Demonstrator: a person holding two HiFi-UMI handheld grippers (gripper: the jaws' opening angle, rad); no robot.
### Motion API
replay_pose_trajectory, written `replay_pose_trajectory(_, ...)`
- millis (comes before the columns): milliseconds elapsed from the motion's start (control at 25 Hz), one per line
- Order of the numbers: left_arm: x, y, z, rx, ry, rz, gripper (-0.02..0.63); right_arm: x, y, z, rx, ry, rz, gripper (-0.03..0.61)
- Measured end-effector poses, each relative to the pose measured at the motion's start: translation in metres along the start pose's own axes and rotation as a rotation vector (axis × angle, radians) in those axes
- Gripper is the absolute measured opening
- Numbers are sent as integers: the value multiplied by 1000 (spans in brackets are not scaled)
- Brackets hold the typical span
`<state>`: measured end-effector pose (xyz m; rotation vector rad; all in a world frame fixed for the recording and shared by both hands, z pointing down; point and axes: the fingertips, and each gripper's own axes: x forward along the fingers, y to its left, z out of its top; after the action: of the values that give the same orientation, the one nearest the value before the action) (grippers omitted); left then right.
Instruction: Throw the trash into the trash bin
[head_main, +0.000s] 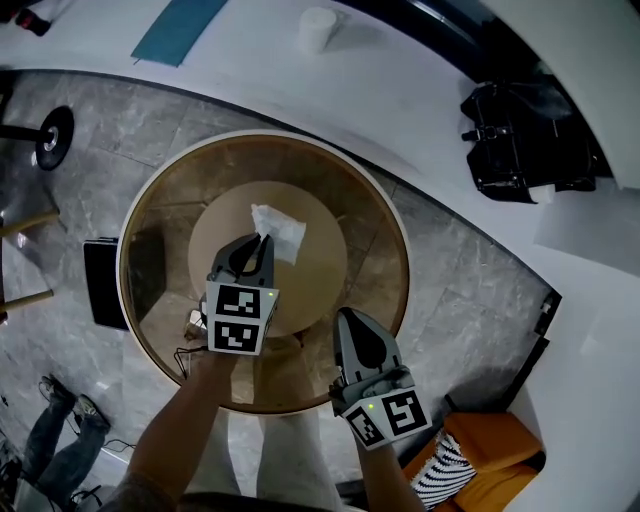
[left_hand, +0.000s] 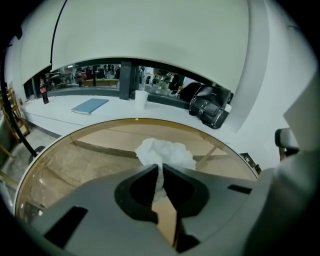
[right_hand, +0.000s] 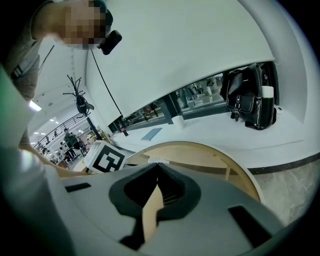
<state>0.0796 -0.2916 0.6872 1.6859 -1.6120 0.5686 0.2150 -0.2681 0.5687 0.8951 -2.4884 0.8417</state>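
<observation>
Gripping crumpled tissue (head_main: 281, 228) with left tool (head_main: 263, 240) at centre of round desk (head_main: 352, 225); bulk of tissue poking out at 1 o'clock. Holding right tool (head_main: 348, 318) clenched, empty, toward desk's 4 o'clock rim.

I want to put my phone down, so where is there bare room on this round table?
Bare: the far arc of the round table between the tissue and the rim, and its right side. Crowded: the near middle, where the left gripper pinches the tissue and the right gripper hovers shut.
</observation>
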Motion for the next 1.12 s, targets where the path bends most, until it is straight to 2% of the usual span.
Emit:
replay_pose_trajectory(240, -27, 23, -8, -30, -14, 16, 37, 10, 34, -2, -23, 3, 33, 18)
replay_pose_trajectory(480, -68, 70, -27, -72, -32, 60, 37, 29, 88, -13, -59, 24, 90, 18)
replay_pose_trajectory(720, -123, 144, -59, -157, -51, 137, 37, 61, 168, -30, -115, 60, 181, 18)
replay_pose_trajectory(1120, -218, 282, -134, -308, -61, 287, 37, 121, 315, -70, -194, 139, 353, 18)
